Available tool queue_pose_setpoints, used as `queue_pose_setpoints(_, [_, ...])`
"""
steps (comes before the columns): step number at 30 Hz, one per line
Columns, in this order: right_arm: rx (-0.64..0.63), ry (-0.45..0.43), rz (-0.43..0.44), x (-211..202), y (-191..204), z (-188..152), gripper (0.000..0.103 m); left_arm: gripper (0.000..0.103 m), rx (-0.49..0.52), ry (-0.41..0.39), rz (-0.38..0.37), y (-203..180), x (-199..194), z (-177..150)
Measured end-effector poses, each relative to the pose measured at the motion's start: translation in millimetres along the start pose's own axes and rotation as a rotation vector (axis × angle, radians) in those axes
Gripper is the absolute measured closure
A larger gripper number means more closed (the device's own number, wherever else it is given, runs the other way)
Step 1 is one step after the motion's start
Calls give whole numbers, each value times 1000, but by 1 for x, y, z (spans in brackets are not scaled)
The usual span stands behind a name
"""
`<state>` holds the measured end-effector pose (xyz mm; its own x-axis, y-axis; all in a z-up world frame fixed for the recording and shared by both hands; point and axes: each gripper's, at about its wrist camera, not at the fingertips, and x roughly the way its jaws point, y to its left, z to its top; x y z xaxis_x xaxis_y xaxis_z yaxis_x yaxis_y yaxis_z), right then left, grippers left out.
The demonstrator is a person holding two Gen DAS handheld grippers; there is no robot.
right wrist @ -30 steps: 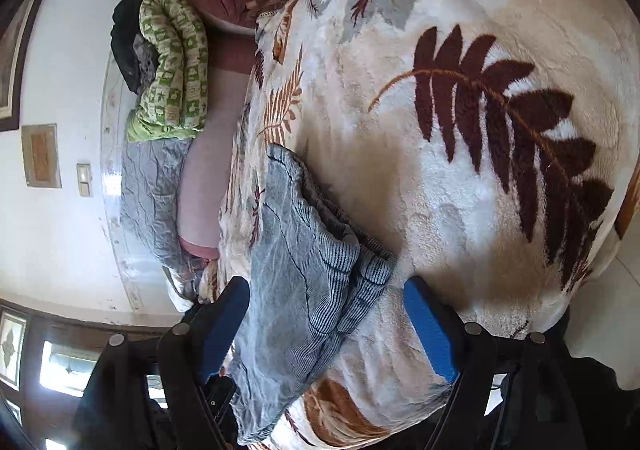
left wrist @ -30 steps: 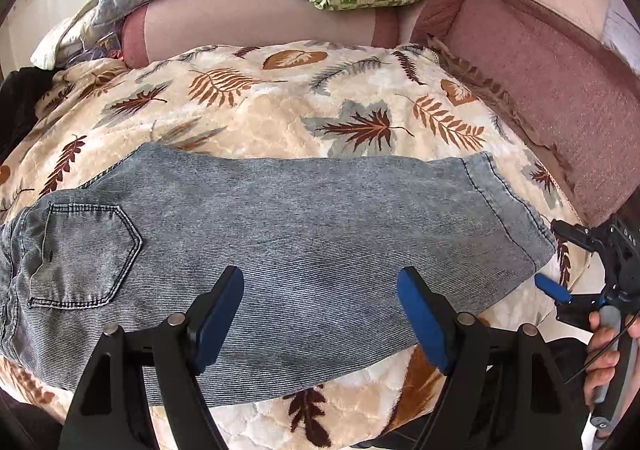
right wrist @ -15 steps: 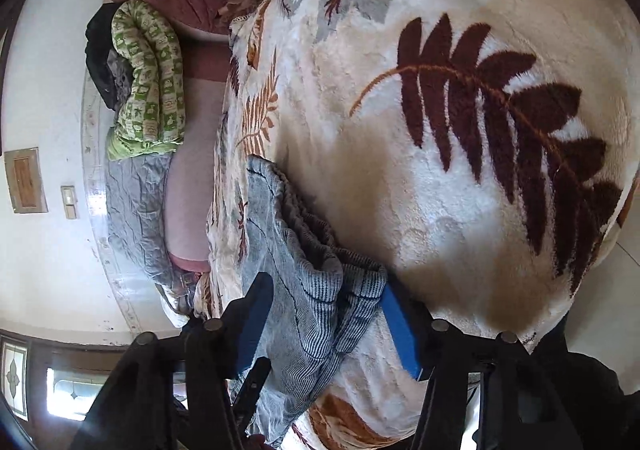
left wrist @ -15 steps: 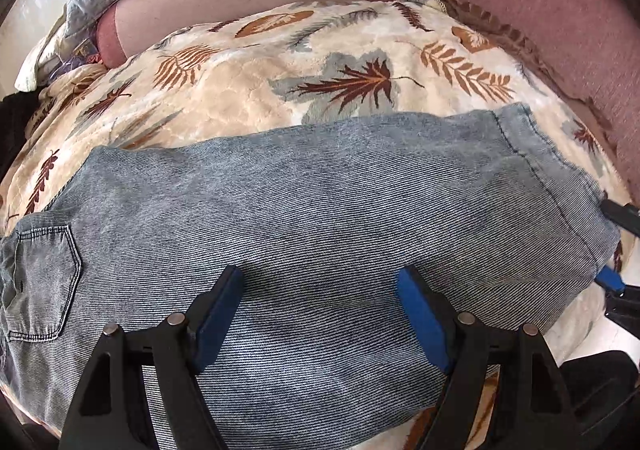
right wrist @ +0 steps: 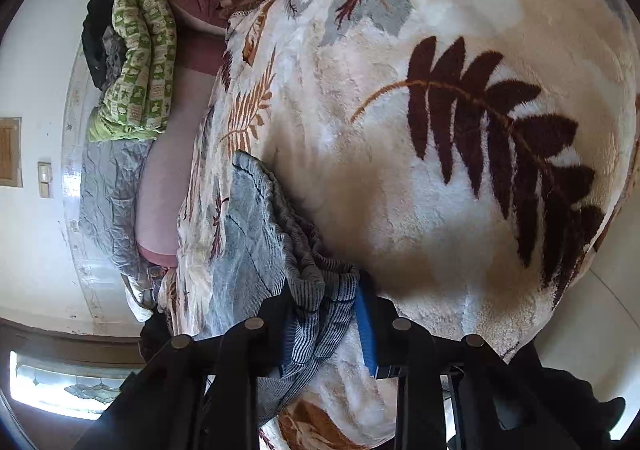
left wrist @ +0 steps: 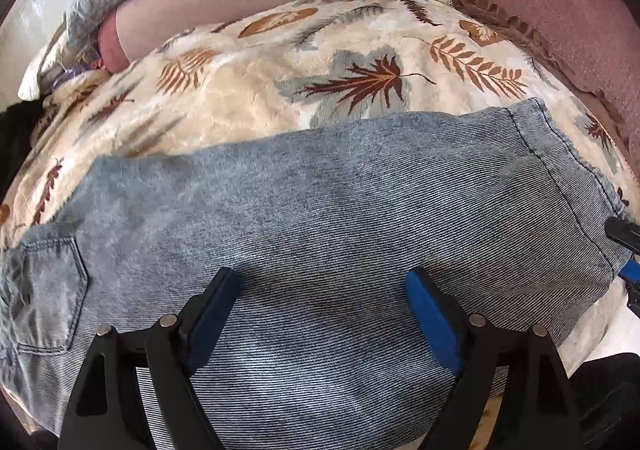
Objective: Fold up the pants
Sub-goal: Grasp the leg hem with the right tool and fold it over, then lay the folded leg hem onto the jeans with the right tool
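Right wrist view: the right gripper (right wrist: 324, 326) has just been closing, and its blue fingers (right wrist: 366, 330) now stand narrow, pinching a bunched corner of the jeans (right wrist: 256, 234) at the hem. The denim fold sits squeezed between the two pads, with the rest of the leg trailing away to the left over the leaf-print blanket (right wrist: 440, 190). A green patterned quilt (right wrist: 140, 62) and a grey cover (right wrist: 108, 194) lie farther off by the wall.

In the left wrist view the left gripper (left wrist: 320, 314) has just been opening and its fingers (left wrist: 432, 318) stand wide, hovering low over the middle of the jeans (left wrist: 340, 210) with nothing pinched. The jeans lie flat across the blanket (left wrist: 240, 98), back pocket (left wrist: 48, 290) at the left, hem at the right, where the right gripper (left wrist: 628, 262) shows at the edge. No writing is readable.
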<state>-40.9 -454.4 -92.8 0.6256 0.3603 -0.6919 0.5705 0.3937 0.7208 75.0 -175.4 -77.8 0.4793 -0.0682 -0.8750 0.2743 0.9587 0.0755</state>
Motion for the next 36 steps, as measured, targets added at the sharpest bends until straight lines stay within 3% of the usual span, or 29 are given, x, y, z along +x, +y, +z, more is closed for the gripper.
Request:
queue_pose_setpoints(2, [-15, -2, -10, 0, 2, -1, 75, 16, -70, -65, -43, 10, -17, 7])
queue_pose_setpoints(4, [-12, -1, -14, 1, 2, 0, 75, 16, -89, -101, -2, 18, -21, 16])
queue_pose_setpoints(8, [-57, -15, -40, -1, 12, -2, 75, 14, -37, 31, 71, 23, 26, 12])
queue_pose_setpoints(9, [-73, -20, -44, -1, 15, -2, 76, 9, -18, -17, 88, 22, 24, 10])
queue_pose_setpoints(11, [-127, -41, -62, -5, 28, -4, 76, 9, -13, -24, 97, 21, 23, 9])
queue_pose_setpoints(14, [-242, -80, -84, -15, 60, -11, 77, 9, -44, -10, 73, 26, 24, 10])
queue_pose_setpoints(16, [-354, -113, -105, -22, 92, -23, 77, 11, -77, -10, 18, 33, 20, 12])
queue_pose_setpoints(19, [-543, -153, -119, -27, 145, -54, 77, 11, -225, -32, -113, 65, 5, 11])
queue_pose_setpoints(23, [-825, -170, -107, -16, 217, -120, 77, 11, -388, -111, -151, 125, -30, -3])
queue_pose_setpoints(26, [-1025, -136, -80, 7, 256, -184, 77, 11, -479, -161, -134, 177, -52, -22])
queue_pose_setpoints(29, [-1152, -44, -62, 48, 269, -243, 77, 11, -561, -189, -79, 226, -69, -46])
queue_pose_setpoints(32, [-1208, 109, -72, 103, 256, -287, 77, 11, -612, -189, -31, 261, -77, -67])
queue_pose_setpoints(35, [-1142, 229, -85, 149, 228, -301, 73, 11, -603, -172, -11, 275, -79, -76])
queue_pose_setpoints(36, [-1111, 207, -44, 148, 223, -298, 69, 11, -593, -173, -8, 274, -79, -77])
